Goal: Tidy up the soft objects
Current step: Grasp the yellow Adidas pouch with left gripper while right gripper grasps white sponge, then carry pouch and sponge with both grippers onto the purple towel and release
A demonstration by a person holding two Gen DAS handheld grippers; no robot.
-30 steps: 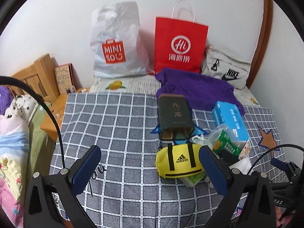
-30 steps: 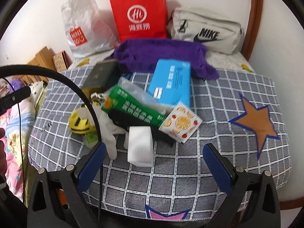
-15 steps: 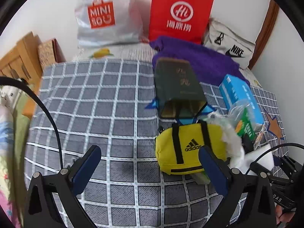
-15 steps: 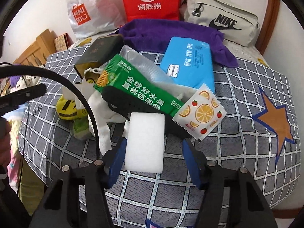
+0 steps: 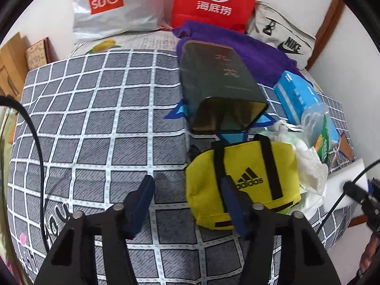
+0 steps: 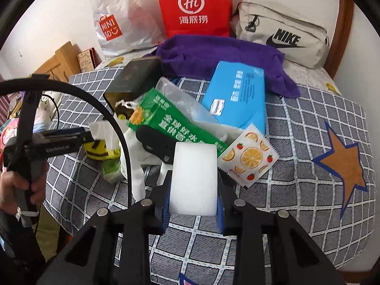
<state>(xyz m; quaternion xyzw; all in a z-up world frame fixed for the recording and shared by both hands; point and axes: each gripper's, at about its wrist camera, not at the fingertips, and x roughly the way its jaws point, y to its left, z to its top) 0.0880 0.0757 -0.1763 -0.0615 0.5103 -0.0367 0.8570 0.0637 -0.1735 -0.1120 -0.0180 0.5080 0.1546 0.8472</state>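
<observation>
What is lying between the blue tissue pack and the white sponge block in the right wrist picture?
In the right wrist view, a green snack packet and a clear plastic bag lie between the blue tissue pack and the white sponge block.

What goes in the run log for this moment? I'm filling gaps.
right gripper: jaws just closed on white sponge | left gripper: jaws closing, nothing between, beside yellow pouch | surface: checked bedspread
</observation>
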